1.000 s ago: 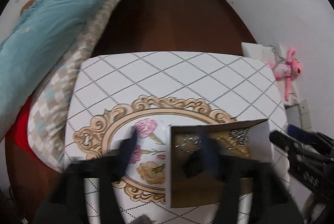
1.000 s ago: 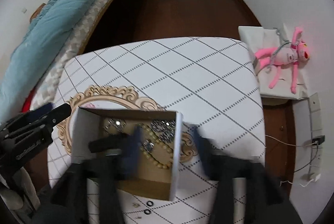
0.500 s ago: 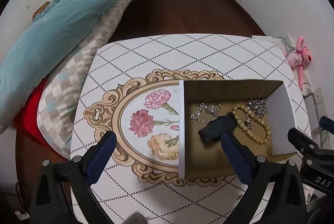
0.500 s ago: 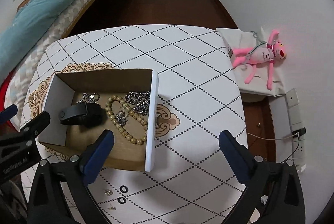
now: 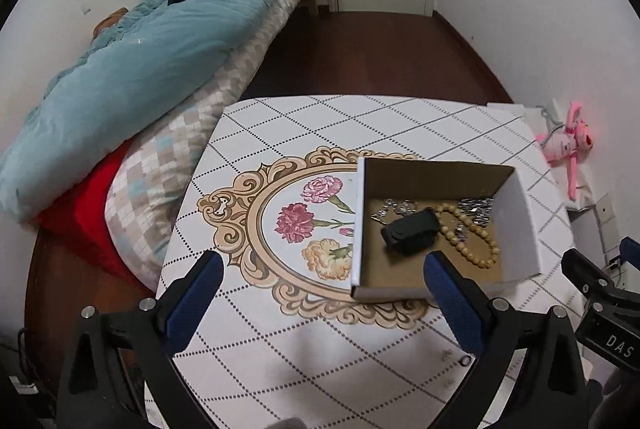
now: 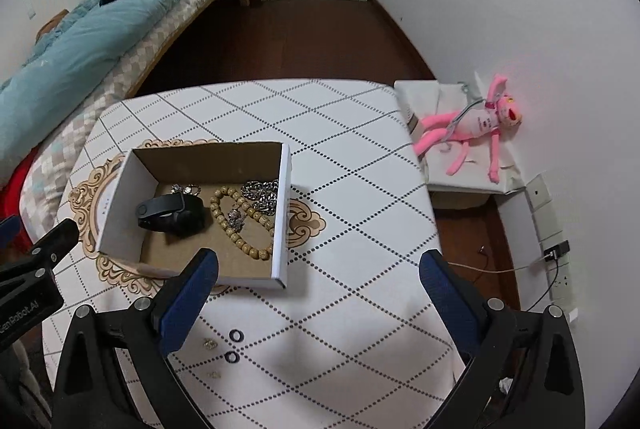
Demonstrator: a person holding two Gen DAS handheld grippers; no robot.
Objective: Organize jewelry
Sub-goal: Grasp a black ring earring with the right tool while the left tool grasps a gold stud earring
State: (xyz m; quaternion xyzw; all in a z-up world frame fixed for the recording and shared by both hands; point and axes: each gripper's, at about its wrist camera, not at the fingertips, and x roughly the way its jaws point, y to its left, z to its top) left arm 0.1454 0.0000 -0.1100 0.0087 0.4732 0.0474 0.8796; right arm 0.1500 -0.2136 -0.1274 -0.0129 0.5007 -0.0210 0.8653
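An open cardboard box [image 5: 516, 225] [image 6: 120, 205] stands on the table. Inside lie a black wristband [image 5: 410, 229] [image 6: 170, 214], a wooden bead bracelet [image 5: 472, 233] [image 6: 236, 225], a silver chain [image 6: 262, 194] [image 5: 476, 206] and a small silver piece [image 6: 186, 189]. Two black rings [image 6: 236, 335] [image 6: 231, 357] and small gold pieces [image 6: 209, 344] lie on the table in front of the box. My left gripper [image 5: 320, 289] is open and empty, above the table before the box. My right gripper [image 6: 318, 281] is open and empty, right of the box.
The table [image 5: 320, 125] has a white diamond-pattern cloth with a floral frame print [image 5: 280, 213]. A bed with a teal quilt [image 5: 132, 69] lies to the left. A pink plush toy [image 6: 476, 125] rests on a white stand to the right. Wall sockets with cables [image 6: 556, 249] are at the right.
Both grippers have pulled back and up from the box, where their fingers were low at it a second ago. The box and jewelry now show whole.
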